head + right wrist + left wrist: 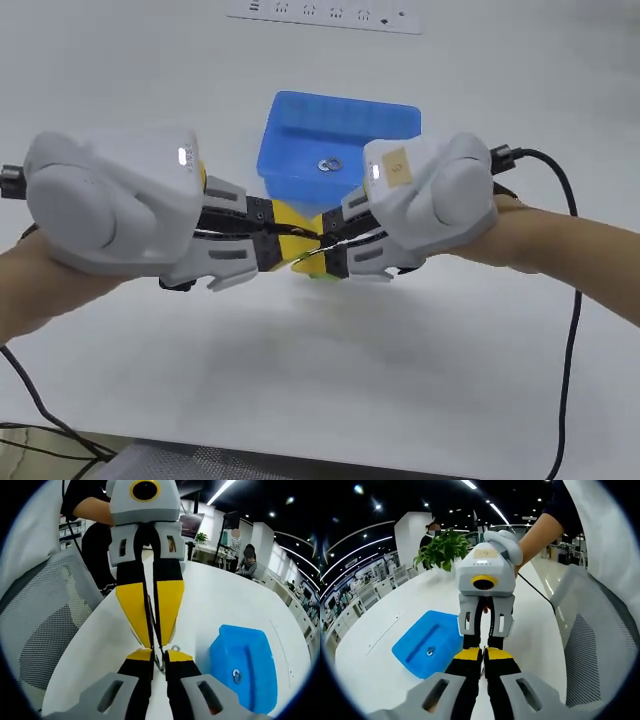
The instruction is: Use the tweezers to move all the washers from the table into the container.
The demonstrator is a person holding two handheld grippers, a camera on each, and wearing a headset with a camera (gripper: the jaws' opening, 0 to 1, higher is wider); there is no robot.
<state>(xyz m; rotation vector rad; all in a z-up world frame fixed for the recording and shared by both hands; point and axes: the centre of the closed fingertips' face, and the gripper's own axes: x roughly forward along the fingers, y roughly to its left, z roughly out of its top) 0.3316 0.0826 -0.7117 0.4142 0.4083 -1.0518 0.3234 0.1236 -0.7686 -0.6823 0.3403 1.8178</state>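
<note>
Tweezers (159,663) barely show, pinched in right claw (159,654).

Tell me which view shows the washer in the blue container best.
The head view: it looks down into the blue container, so the washer reads as a clear ring on its floor. In the left gripper view the washer is a tiny glint; in the right gripper view the washer is a small ring.

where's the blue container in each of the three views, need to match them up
head view: blue container sits upper centre.
left gripper view: container is lower left, left of the jaws.
right gripper view: container is lower right, right of the jaws.
shared landmark: the washer lying inside it, seen in all three.
</note>
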